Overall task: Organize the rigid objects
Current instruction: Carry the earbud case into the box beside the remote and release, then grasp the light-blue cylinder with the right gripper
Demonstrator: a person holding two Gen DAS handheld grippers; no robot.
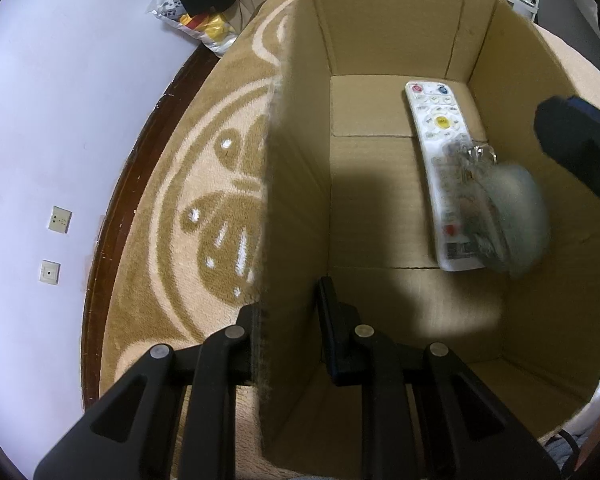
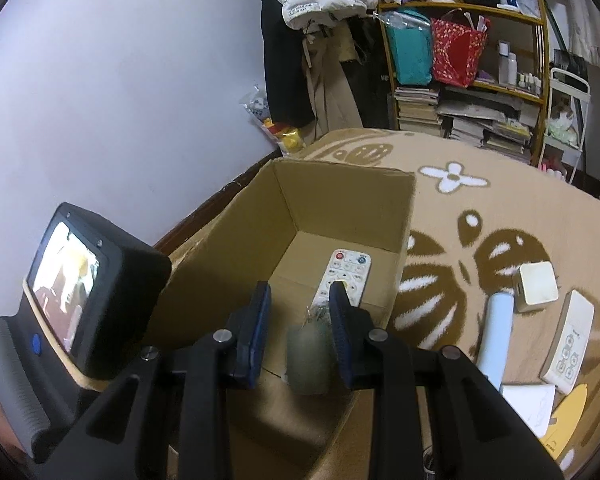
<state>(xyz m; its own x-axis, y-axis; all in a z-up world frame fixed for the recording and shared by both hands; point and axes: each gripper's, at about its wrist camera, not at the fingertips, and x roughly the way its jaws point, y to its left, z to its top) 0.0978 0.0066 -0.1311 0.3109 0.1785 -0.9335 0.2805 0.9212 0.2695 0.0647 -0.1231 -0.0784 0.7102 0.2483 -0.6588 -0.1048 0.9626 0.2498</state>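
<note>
**What the box and the blur keep from view**

Inside the cardboard box, a grey-green object is smeared with motion blur; its shape and make cannot be told, and it covers the lower right part of the white remote lying on the box floor. The remote's button labels are too small to read. From the right wrist view the same blurred object sits between the right gripper's fingers; contact cannot be judged. The box's near wall is cut off by the picture's lower edge.
</note>
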